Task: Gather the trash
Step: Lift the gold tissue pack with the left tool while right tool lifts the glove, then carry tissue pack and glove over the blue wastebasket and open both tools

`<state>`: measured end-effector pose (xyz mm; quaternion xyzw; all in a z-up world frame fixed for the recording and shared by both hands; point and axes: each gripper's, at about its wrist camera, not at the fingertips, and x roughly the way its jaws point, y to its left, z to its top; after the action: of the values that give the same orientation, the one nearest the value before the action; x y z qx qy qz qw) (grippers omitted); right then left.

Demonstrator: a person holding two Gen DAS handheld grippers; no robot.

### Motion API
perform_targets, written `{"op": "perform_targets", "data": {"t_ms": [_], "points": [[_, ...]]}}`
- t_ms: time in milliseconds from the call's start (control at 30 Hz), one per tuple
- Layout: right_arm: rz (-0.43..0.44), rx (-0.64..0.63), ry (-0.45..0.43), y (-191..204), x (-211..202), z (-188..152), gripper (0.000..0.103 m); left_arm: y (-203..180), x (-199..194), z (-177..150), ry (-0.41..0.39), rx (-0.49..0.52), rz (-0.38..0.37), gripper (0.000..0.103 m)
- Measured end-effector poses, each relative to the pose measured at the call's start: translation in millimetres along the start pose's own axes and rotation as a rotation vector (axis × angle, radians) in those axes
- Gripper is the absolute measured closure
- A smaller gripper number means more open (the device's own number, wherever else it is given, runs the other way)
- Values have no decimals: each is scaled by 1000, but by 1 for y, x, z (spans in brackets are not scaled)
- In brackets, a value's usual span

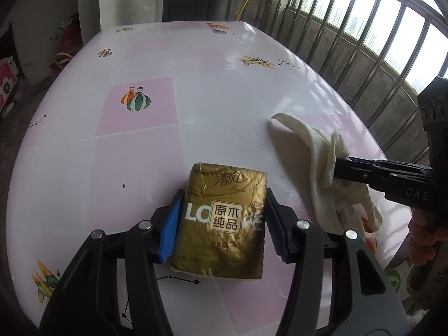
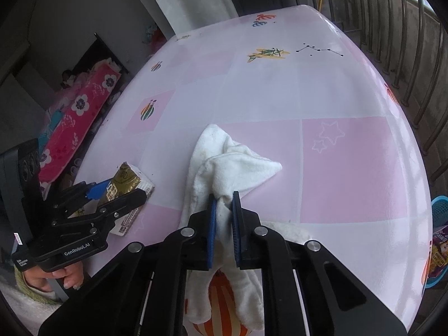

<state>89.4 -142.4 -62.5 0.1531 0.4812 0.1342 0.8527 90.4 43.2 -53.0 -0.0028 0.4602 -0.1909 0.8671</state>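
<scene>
A gold tissue pack [image 1: 224, 218] lies near the front of the pink and white table [image 1: 196, 98]. My left gripper [image 1: 222, 196] is shut on it, blue pads pressed to both sides. It also shows in the right wrist view [image 2: 127, 180], with the left gripper [image 2: 120, 191] around it. A white cloth [image 2: 224, 162] lies crumpled on the table to the right of the pack. My right gripper [image 2: 223, 198] is shut on a fold of it. In the left wrist view the cloth [image 1: 316, 162] hangs from the right gripper [image 1: 336, 168].
A metal railing [image 1: 364, 42] runs along the table's far right side. A blue basket [image 2: 438, 224] sits below the table's right edge. A red flowered blanket [image 2: 78, 120] lies on the floor to the left. A green and white box [image 1: 397, 277] stands by the right edge.
</scene>
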Motion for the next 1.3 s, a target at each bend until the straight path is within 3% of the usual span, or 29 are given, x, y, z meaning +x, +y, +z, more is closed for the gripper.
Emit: {"op": "perform_targets", "data": {"t_ms": [600, 1300], "points": [[95, 23, -192, 6, -64, 26, 93, -4, -46, 17, -152, 0, -2, 51], [146, 50, -273, -1, -88, 33, 93, -14, -62, 19, -210, 19, -3, 51]]}}
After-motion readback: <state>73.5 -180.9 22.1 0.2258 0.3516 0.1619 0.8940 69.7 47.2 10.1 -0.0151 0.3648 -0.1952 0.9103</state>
